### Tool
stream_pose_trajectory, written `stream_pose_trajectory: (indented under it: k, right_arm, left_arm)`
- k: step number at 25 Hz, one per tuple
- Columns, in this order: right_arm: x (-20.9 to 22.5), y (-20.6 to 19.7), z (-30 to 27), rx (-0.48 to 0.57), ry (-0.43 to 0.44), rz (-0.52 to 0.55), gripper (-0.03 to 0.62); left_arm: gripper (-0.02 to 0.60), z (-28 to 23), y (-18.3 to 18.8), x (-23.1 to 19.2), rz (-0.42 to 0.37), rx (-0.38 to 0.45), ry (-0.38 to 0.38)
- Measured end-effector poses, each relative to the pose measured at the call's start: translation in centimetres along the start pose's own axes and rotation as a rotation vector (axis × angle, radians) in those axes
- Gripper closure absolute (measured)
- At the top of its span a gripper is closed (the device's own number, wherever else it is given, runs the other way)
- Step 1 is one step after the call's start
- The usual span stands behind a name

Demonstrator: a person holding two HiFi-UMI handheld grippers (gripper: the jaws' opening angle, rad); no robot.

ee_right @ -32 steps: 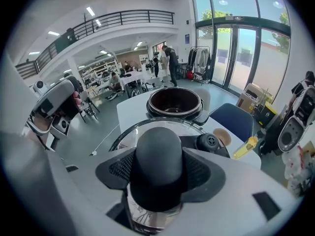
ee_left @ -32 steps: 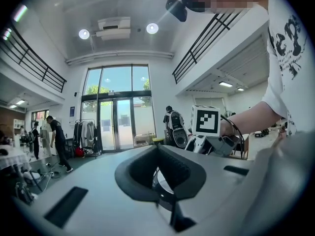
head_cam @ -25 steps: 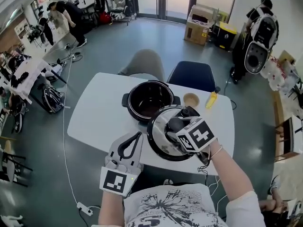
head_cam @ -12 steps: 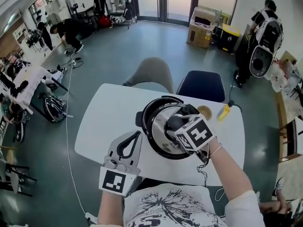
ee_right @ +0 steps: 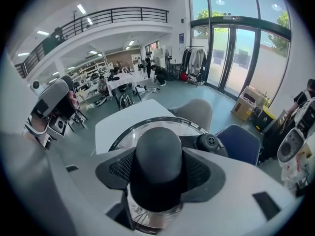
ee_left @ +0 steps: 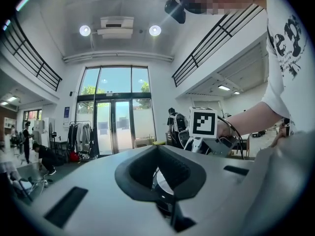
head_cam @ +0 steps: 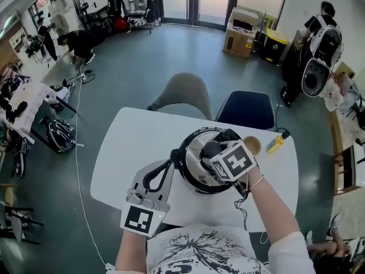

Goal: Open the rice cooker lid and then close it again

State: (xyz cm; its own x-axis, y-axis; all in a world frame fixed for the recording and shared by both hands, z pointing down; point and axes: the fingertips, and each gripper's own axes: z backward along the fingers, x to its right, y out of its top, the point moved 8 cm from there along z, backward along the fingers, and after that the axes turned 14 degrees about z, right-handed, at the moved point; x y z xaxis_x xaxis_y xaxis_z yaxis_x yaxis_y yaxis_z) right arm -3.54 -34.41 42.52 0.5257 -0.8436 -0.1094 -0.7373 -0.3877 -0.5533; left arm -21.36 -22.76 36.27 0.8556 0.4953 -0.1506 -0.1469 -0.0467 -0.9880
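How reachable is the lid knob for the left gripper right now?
Probably not: the right gripper is shut on the knob, covering its sides. The left gripper is close beside the lid with nothing between, but has no room to grip.

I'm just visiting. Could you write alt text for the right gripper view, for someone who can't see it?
The right gripper has its two grey jaws clamped on the black knob of a round lid, seen from close above. Past the lid are a white table, a grey chair and a blue chair, then tall glass doors.
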Motion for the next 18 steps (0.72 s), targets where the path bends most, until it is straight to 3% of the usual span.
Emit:
stream_pose_trajectory:
  k: [9,18]
  right_arm:
    - [1.1,1.9,-3.3,-0.032,0.012,-0.025,0.299]
    - [1.1,0.3,-2.7,-0.011,0.013,-0.031,0.296]
  left_arm:
    - [0.568,-3.1,-0.3,-3.9,0.004,-0.021,-0.051]
    - [0.568,-3.6,-0.5,-1.6,-0.014,-0.012,-0.088]
